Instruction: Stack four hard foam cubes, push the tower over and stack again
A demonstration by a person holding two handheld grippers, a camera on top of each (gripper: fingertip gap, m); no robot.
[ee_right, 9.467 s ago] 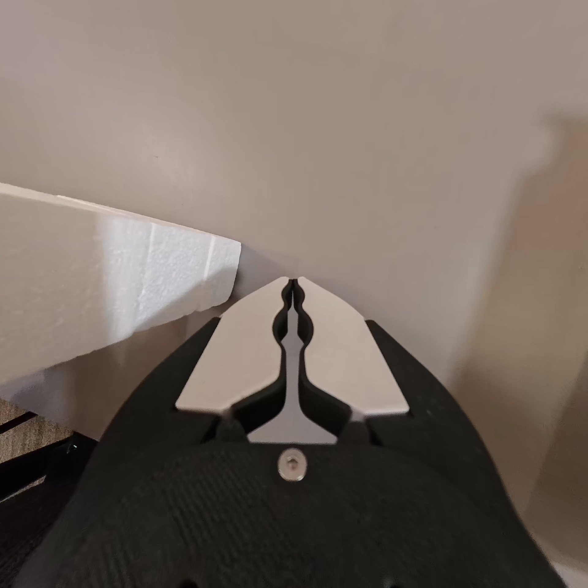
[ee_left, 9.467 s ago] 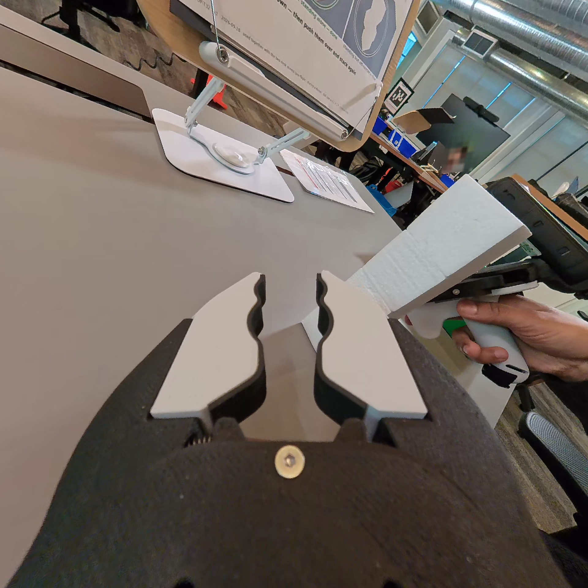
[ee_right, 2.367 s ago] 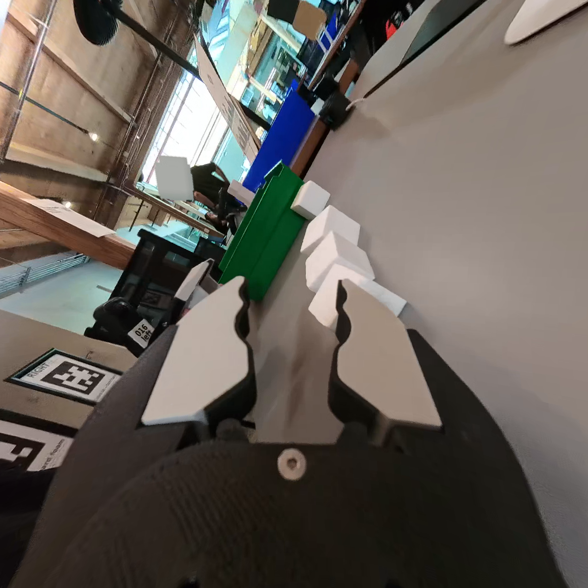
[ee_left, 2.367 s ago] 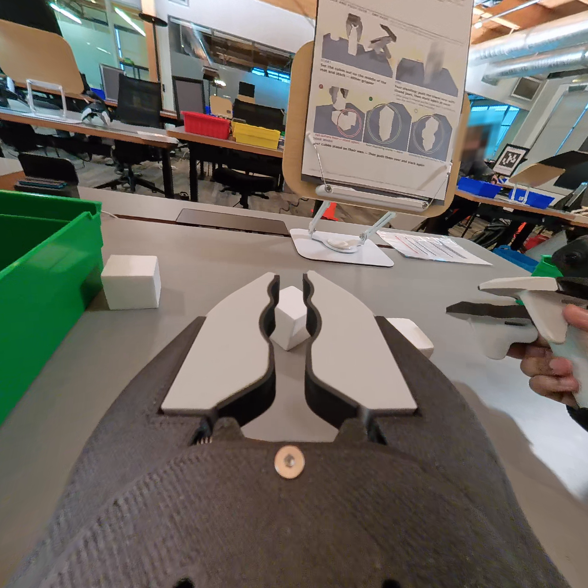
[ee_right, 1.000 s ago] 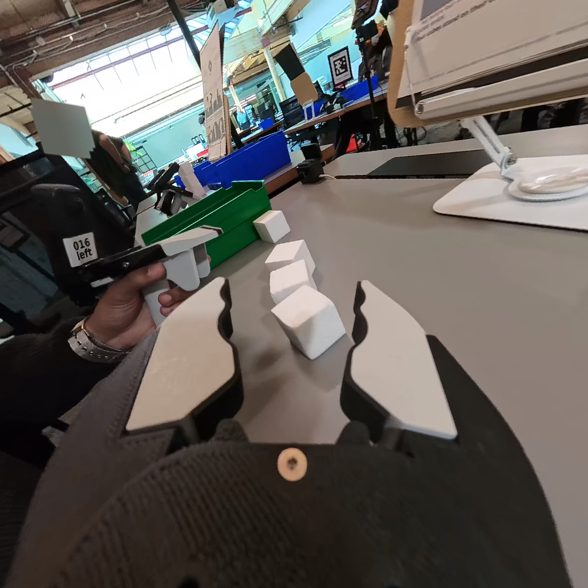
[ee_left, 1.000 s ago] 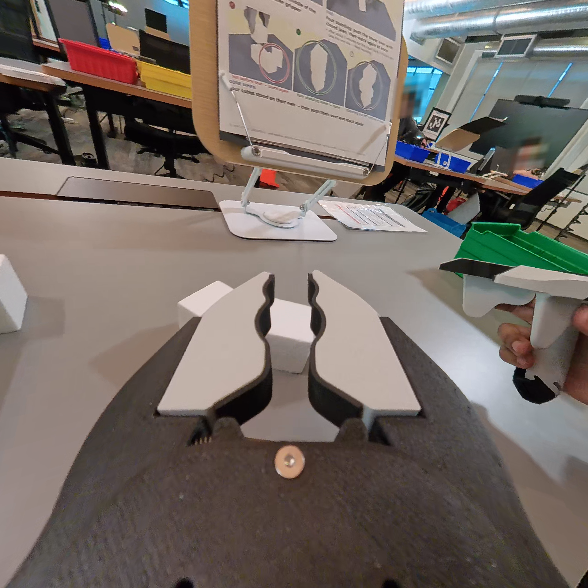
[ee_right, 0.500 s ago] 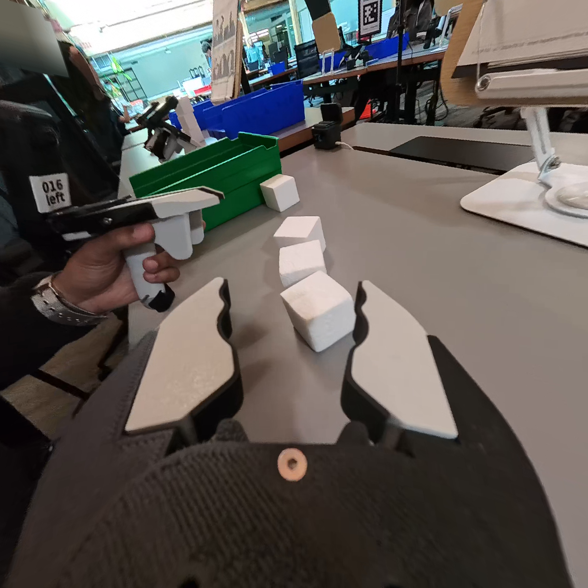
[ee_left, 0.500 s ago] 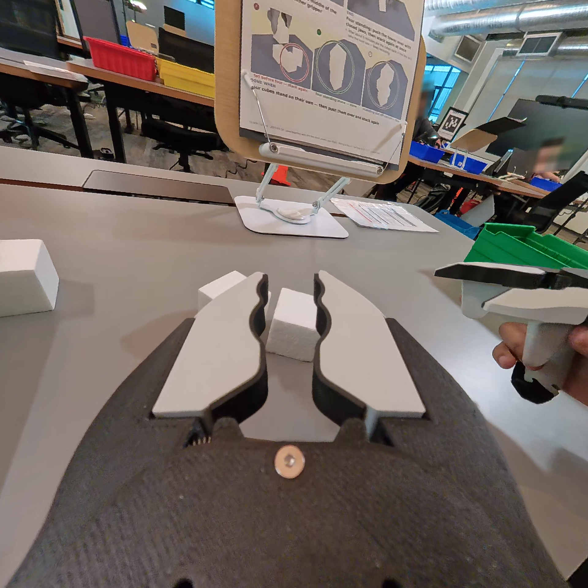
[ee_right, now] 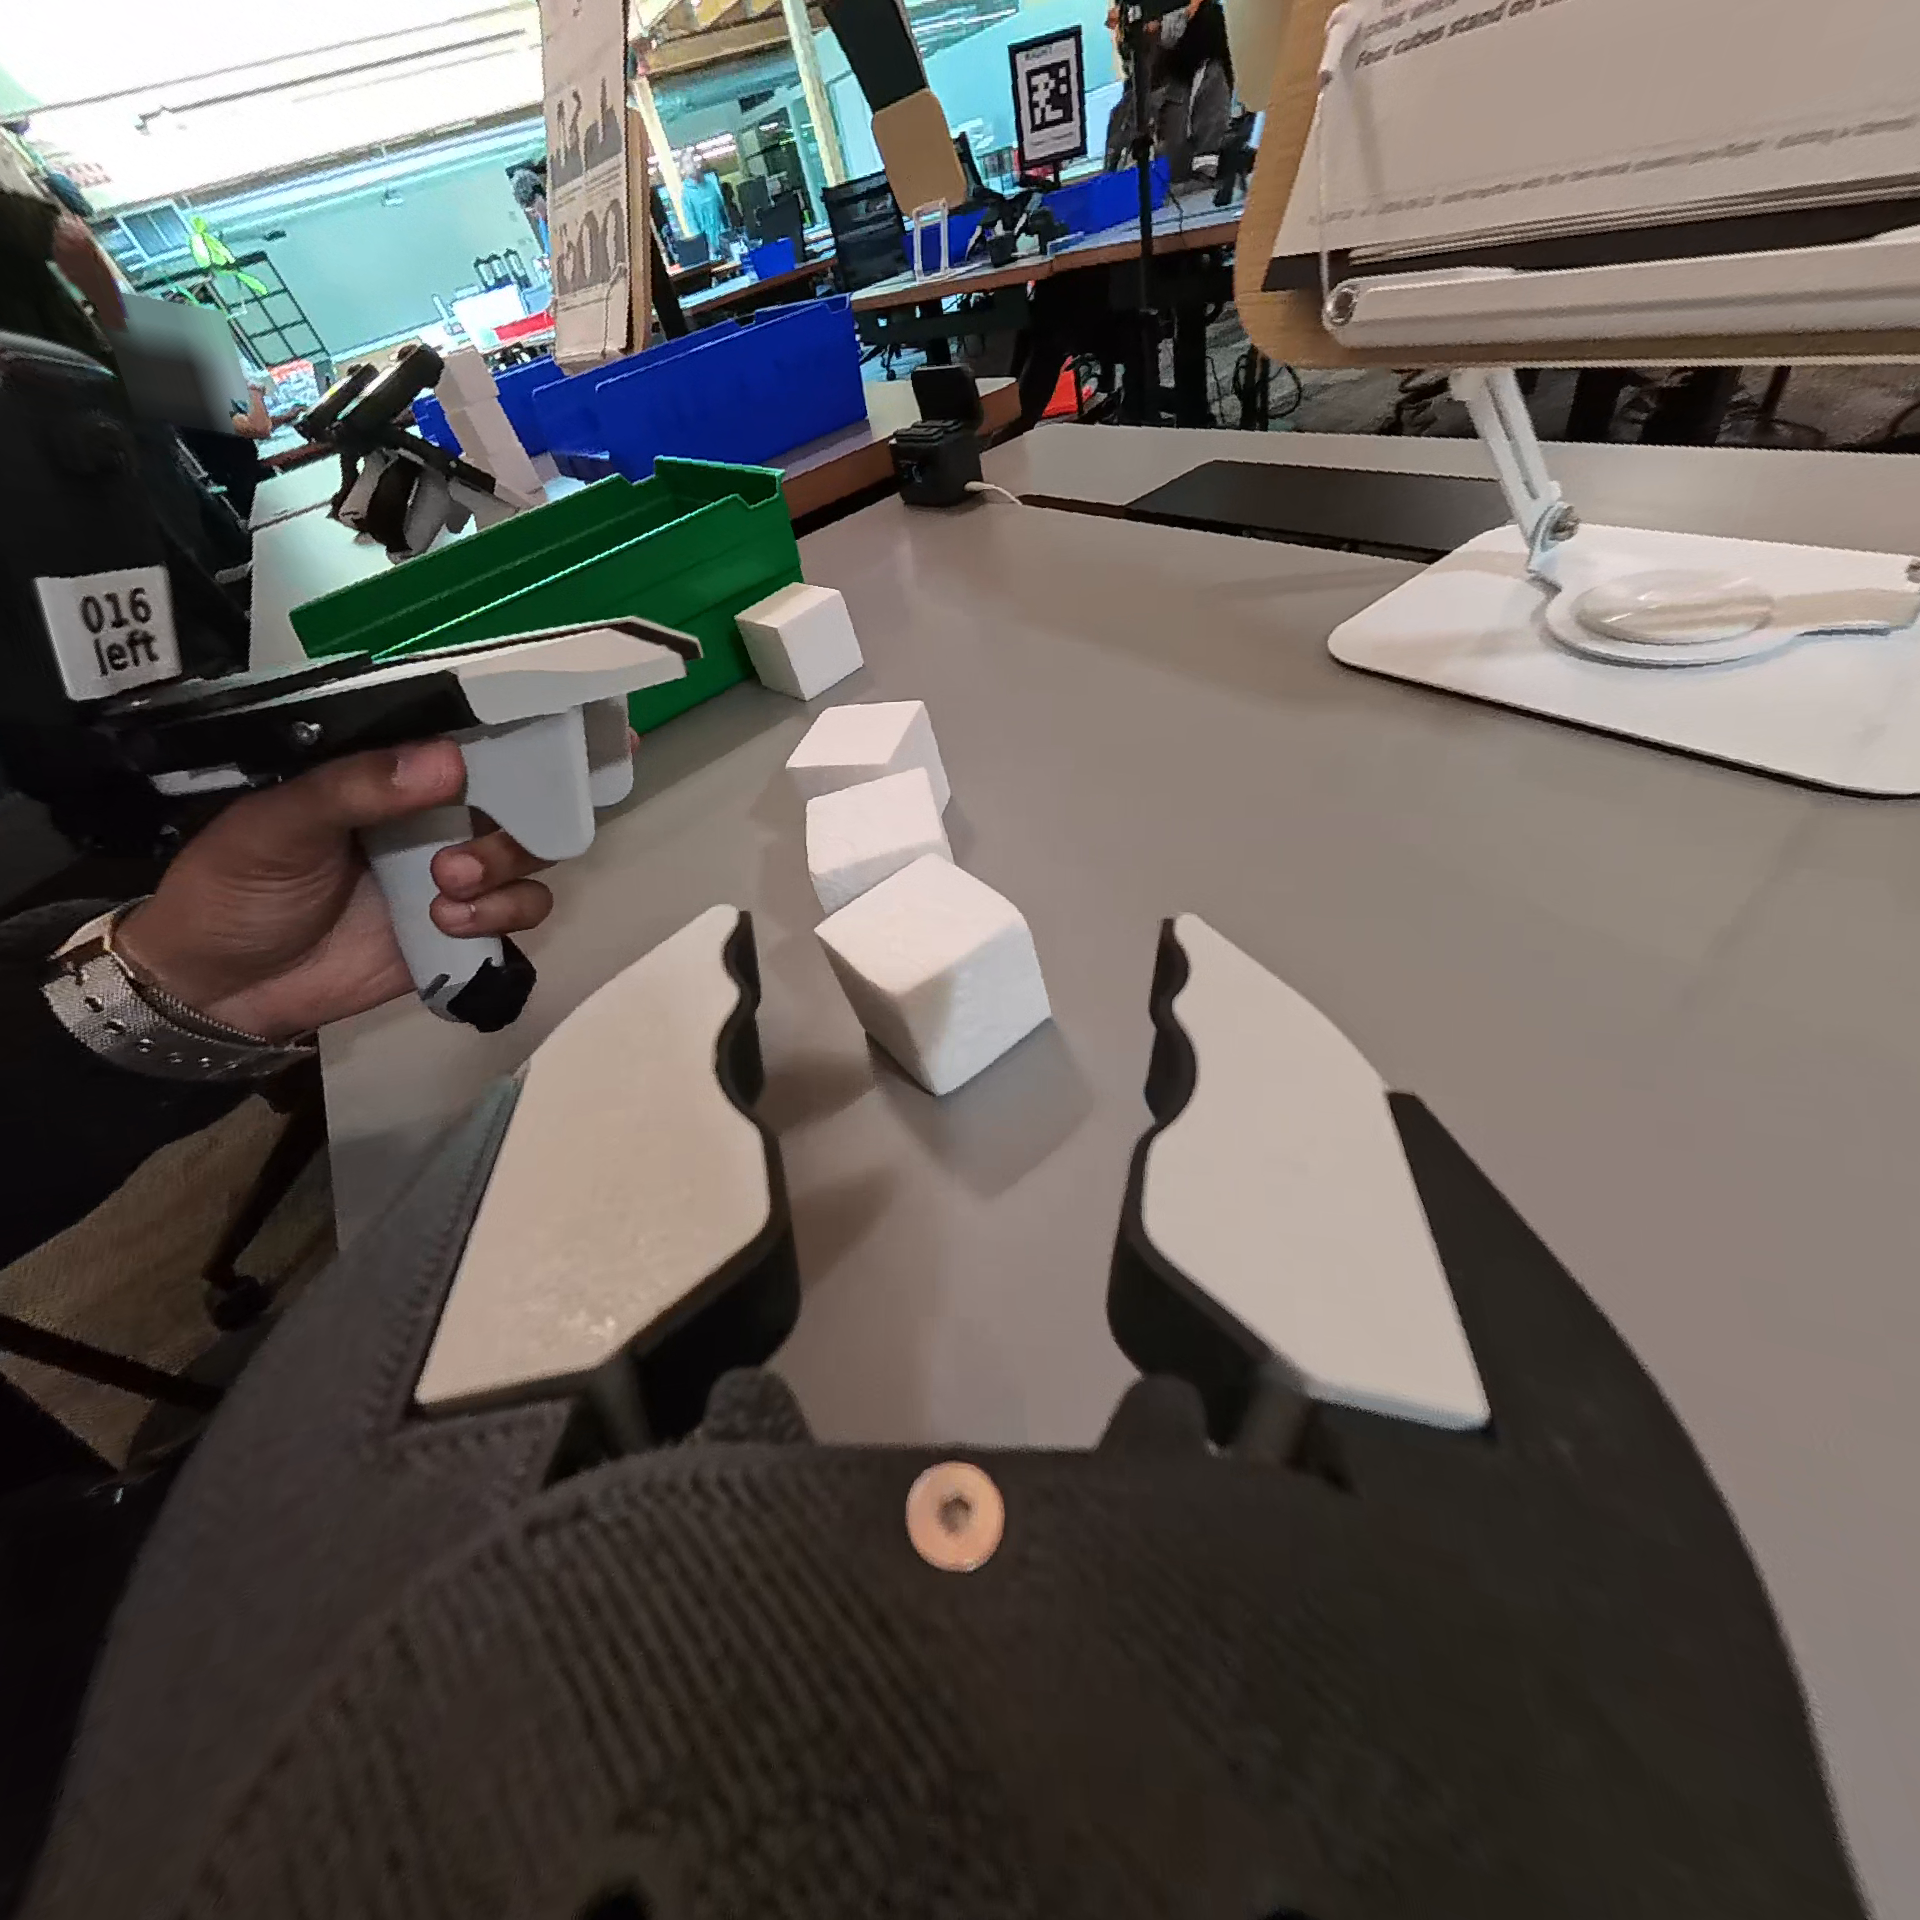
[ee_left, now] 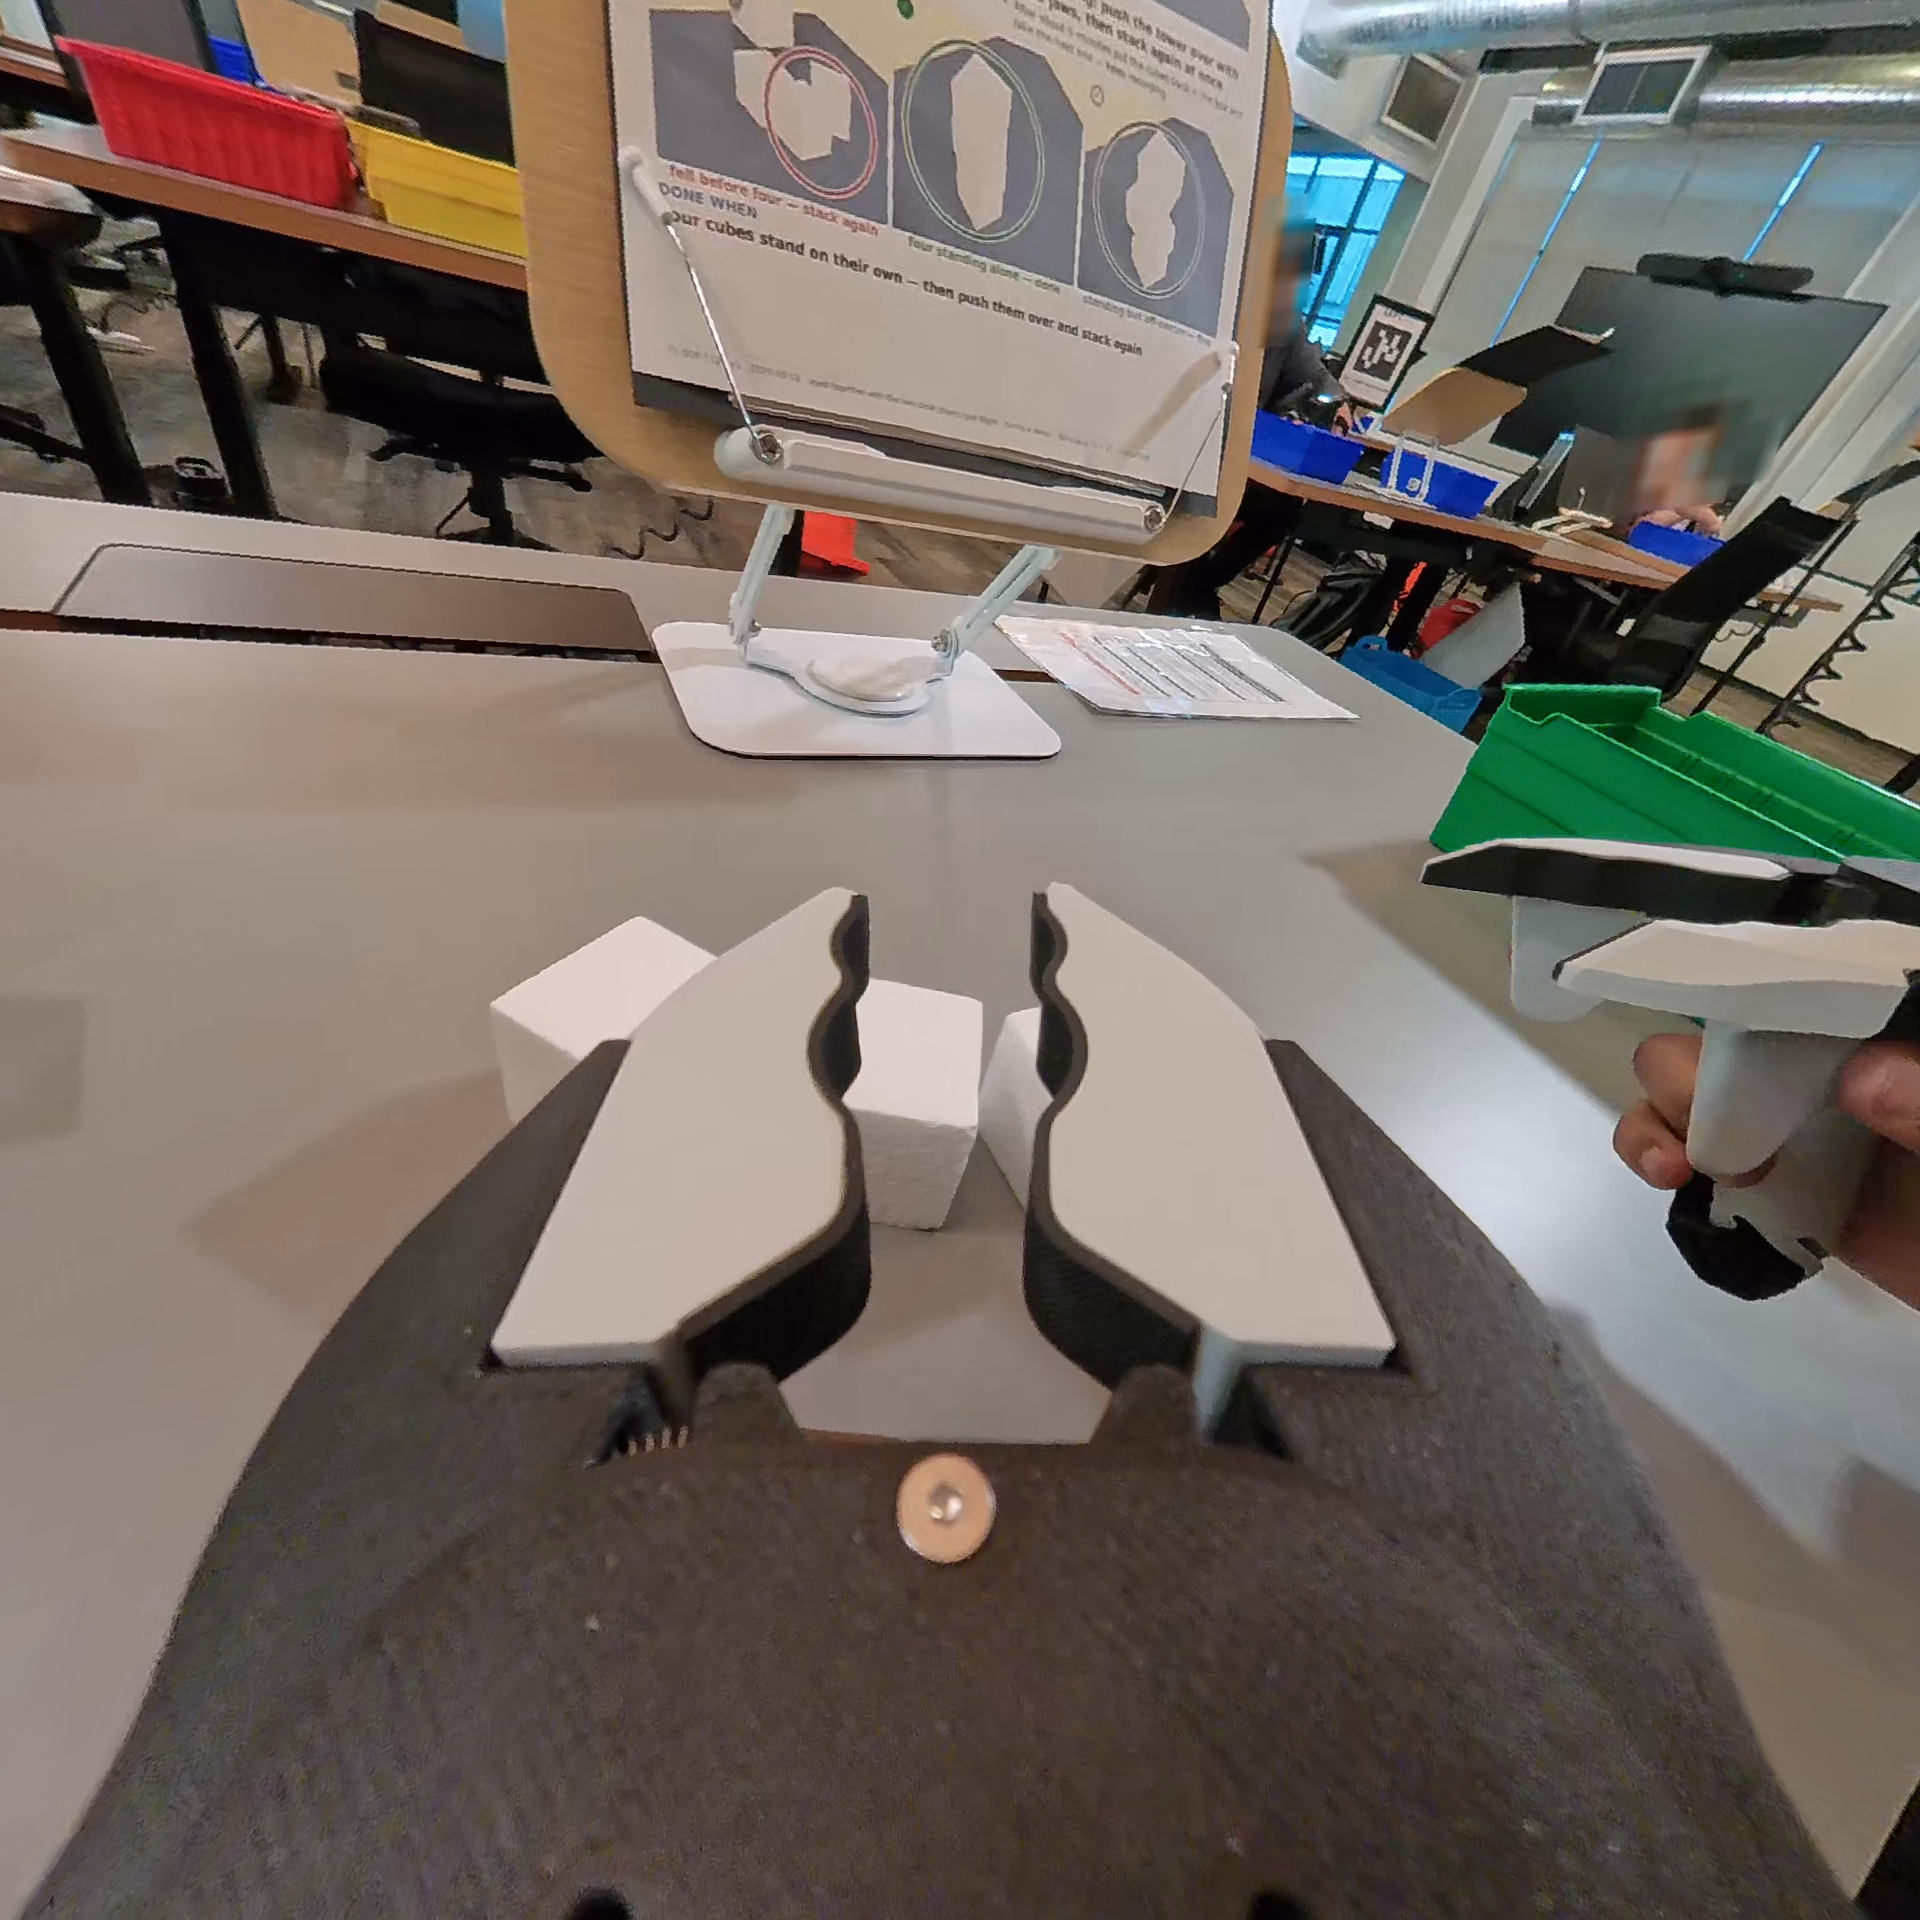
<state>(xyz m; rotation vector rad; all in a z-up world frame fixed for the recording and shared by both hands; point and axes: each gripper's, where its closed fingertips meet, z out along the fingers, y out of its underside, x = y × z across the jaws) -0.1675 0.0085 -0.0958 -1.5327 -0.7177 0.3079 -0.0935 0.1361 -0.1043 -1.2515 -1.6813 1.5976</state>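
Several white foam cubes lie singly on the grey table (ee_right: 1299,935). In the right wrist view the nearest cube (ee_right: 935,966) sits just ahead of my open, empty right gripper (ee_right: 954,935). Two more cubes (ee_right: 873,831) (ee_right: 868,743) lie in a row behind it, and another cube (ee_right: 800,634) rests by the green bin (ee_right: 582,582). My left gripper (ee_left: 945,914) is open and empty, low over the table, with a cube (ee_left: 914,1101) showing between its fingers. Cubes flank it on the left (ee_left: 582,1008) and right (ee_left: 1013,1081). It also shows from the side (ee_right: 623,665).
A document stand with a white base (ee_left: 862,717) holds a printed sheet at the table's back. A laminated paper (ee_left: 1174,665) lies beside it. A second green bin (ee_left: 1662,769) stands at the right. The right gripper (ee_left: 1662,935), held in a hand, shows at the right edge.
My left gripper has moved closer to the cubes and opened slightly wider. My right gripper stays open and has shifted a little, with the near cube now more centred between its fingers.
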